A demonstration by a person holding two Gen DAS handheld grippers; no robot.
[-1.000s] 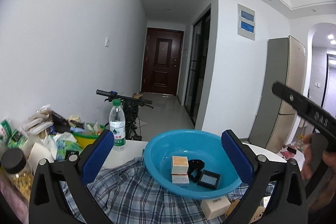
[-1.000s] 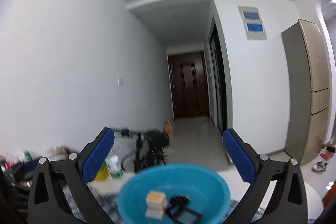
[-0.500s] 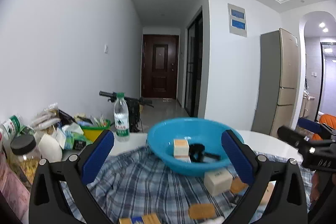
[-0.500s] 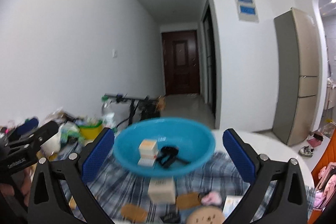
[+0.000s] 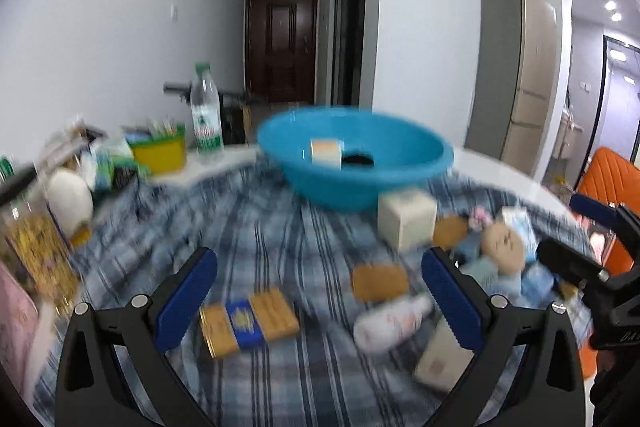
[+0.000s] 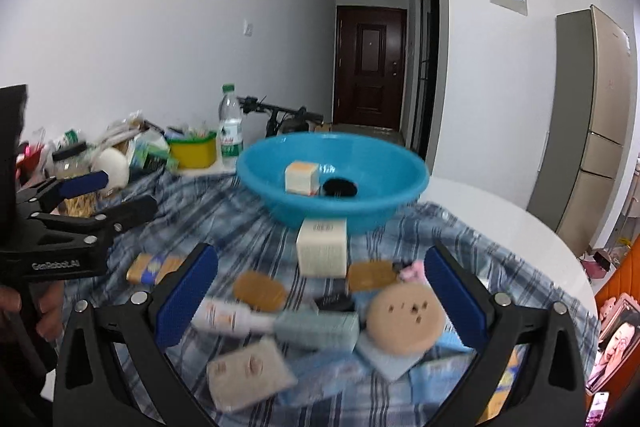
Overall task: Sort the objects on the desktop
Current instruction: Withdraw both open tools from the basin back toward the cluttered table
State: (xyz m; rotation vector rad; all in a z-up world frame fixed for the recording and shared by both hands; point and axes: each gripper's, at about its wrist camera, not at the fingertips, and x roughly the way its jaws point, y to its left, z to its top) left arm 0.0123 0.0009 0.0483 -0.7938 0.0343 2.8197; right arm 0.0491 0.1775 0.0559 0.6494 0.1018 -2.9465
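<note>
Left wrist view shows a white desk draped in a blue plaid cloth, with a long corridor and a dark door beyond. A blue basin sits at the far middle of the cloth, holding a small white-and-orange box and something black that I cannot make out. A water bottle and a yellow tub stand at the far left. Near the basin lies a white carton, then round biscuits, a white tube and a gold-and-blue packet. Left claw hangs above the cloth, jaws wide apart, empty. Right claw is likewise spread wide, holding nothing, over the clutter.
</note>
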